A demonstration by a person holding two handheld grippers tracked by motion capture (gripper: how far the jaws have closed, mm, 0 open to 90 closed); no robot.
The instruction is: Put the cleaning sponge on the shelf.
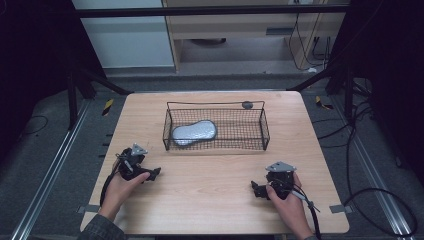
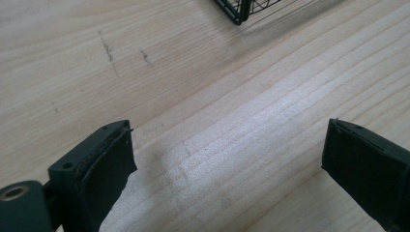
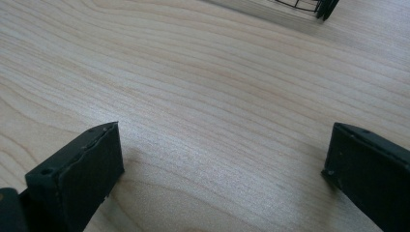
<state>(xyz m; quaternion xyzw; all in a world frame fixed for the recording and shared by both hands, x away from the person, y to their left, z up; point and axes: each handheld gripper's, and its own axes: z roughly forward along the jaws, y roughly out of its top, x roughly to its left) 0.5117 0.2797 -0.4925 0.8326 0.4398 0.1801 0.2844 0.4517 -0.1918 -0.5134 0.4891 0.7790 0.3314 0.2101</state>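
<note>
Both tongs, left gripper and right gripper, rest released and empty; left should approach the silver pouch in the wire basket, at 12 o'clock, from above.

The left gripper and the right gripper both rest low on the bench, well apart from each other, with bare bench between them. The wire basket sits on the bench ahead of both grippers, farther from the person. It is ahead and to the right of the left gripper, and ahead and to the left of the right gripper. A pouch lies inside the basket, at the end nearer the left gripper. Each gripper has only bench between its jaws.
</note>
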